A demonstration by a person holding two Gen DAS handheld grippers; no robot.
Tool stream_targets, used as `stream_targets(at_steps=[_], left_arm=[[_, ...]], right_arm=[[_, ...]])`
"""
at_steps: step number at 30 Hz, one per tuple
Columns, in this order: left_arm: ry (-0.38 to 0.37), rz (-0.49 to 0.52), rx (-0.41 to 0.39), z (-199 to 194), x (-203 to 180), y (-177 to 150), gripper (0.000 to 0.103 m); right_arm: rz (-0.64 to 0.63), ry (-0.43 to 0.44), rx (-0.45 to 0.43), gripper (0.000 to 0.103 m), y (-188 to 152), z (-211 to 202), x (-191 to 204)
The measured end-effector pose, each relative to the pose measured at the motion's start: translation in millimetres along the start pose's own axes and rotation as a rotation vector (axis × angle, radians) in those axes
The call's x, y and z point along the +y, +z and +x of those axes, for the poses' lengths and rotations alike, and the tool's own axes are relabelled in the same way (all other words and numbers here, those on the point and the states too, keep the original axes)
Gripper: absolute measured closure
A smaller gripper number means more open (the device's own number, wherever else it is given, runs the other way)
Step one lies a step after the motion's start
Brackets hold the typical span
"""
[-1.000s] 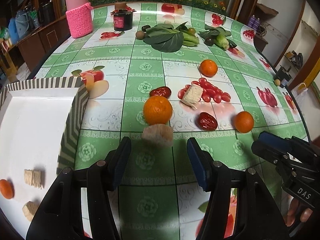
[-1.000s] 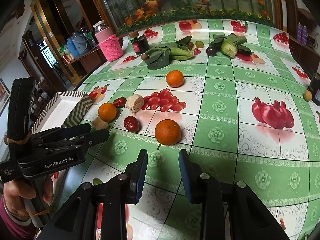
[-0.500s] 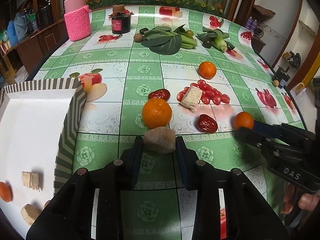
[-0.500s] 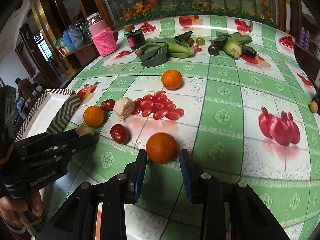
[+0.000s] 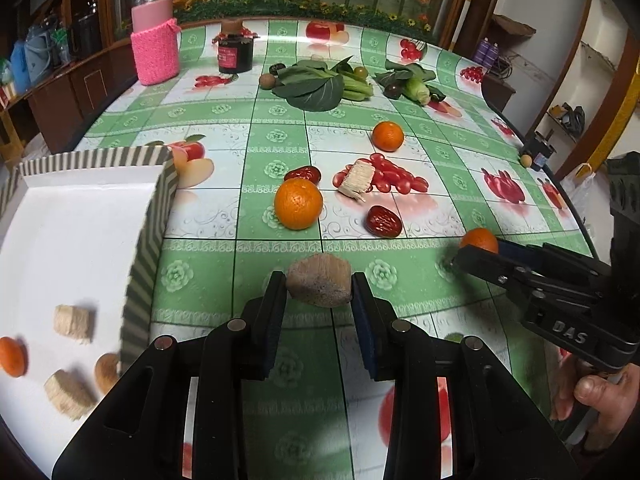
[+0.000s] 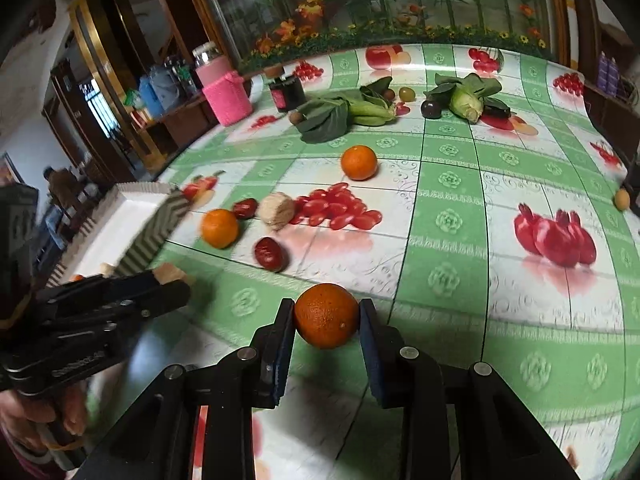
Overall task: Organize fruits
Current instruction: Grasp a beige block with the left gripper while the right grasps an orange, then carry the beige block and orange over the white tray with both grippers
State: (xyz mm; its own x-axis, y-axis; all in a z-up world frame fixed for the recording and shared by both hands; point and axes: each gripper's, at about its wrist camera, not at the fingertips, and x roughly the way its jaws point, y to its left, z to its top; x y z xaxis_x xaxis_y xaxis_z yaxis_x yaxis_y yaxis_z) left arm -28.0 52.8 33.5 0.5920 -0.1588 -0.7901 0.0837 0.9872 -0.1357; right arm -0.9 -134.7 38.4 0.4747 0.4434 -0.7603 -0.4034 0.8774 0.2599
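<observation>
the left gripper [image 5: 319, 288] squeezes a brown chunk [image 5: 319, 285], just right of the striped box [image 5: 146, 236]. the right gripper [image 6: 326, 320] squeezes an orange [image 6: 326, 315], farther right of the box. this looks like the pick-up step. next, both likely go into the box. beyond them, another orange [image 5: 298, 203] and red dates [image 5: 384, 221] wait.

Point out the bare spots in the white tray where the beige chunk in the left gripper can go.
The tray is bare across its far half, up to the striped back wall. Its near end is crowded: a small orange and three beige chunks. The left gripper holds another chunk.
</observation>
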Motion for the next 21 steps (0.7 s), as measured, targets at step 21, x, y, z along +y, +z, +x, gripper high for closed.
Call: stream_targets(at_steps=[21], left_arm=[[0.189, -0.008, -0.144, -69, 52, -38, 0.071]], right_arm=[[-0.097, 0.165, -0.029, 0.072, -16, -16, 114]])
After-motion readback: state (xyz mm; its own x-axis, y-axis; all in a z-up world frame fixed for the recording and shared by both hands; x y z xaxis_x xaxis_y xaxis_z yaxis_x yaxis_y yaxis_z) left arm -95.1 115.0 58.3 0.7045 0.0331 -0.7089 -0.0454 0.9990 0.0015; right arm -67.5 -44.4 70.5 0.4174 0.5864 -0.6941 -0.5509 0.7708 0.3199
